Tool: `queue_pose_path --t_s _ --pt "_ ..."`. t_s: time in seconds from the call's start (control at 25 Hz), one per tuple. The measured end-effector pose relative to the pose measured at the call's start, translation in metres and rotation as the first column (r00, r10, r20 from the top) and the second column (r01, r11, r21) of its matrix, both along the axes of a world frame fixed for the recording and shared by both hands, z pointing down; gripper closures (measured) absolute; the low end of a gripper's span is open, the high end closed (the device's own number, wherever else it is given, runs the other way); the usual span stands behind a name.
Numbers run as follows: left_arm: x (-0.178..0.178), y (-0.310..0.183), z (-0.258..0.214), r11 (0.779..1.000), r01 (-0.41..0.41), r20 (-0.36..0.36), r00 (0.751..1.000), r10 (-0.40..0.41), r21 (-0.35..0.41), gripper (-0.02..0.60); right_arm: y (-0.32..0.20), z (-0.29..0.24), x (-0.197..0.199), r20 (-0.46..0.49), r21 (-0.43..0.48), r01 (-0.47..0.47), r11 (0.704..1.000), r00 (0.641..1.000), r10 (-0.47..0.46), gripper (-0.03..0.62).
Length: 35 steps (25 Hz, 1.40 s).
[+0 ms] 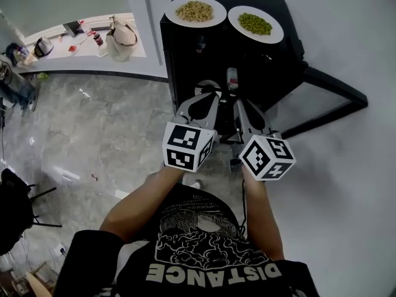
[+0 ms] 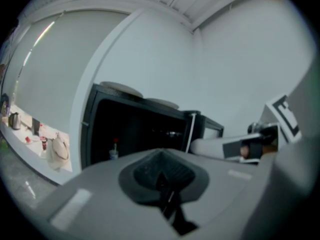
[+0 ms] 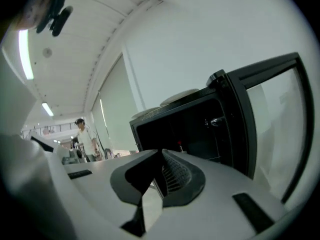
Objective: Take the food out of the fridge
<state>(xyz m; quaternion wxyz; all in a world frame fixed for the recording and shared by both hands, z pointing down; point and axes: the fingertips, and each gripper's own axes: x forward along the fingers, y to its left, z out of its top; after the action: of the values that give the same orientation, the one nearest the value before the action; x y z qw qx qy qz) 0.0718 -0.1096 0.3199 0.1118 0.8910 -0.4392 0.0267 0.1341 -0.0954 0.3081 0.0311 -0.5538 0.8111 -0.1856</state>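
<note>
The single word "DISTANCE" runs in pale capitals across the chest of the person's black T-shirt (image 1: 210, 252), behind the left gripper (image 1: 209, 93) and right gripper (image 1: 239, 105). Nothing else is legible.

Clear opening of fridge (image 1: 185, 54) ahead, door (image 1: 337, 90) wide to the right.

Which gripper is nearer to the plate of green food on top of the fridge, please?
Right. The right gripper sits below that plate in the head view; the left gripper is further left, below the other plate.
</note>
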Motion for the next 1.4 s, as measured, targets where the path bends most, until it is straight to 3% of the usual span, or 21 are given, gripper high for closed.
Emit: queue_pose_path --t_s 0.16,0.44,1.0,1.4 --pt "0.003 0.008 0.005 1.000 -0.008 0.010 1.000 0.008 -0.004 0.580 0.008 0.013 -0.009 -0.101 -0.009 0.017 1.000 0.995 -0.018 0.574" --pt "0.006 0.015 0.008 1.000 -0.014 0.023 1.000 0.014 0.000 0.580 0.013 0.020 -0.010 -0.087 -0.025 0.026 0.999 0.996 -0.028 0.574" --pt "-0.015 0.010 0.051 0.995 0.029 -0.001 1.000 -0.029 -0.091 0.580 0.002 0.086 -0.020 0.166 -0.178 0.086 0.980 0.985 -0.056 0.574" --pt "-0.042 -0.019 0.114 0.988 0.017 -0.033 0.999 -0.023 -0.152 0.580 -0.035 0.176 -0.026 0.333 -0.313 0.055 0.948 0.941 0.055 0.572"
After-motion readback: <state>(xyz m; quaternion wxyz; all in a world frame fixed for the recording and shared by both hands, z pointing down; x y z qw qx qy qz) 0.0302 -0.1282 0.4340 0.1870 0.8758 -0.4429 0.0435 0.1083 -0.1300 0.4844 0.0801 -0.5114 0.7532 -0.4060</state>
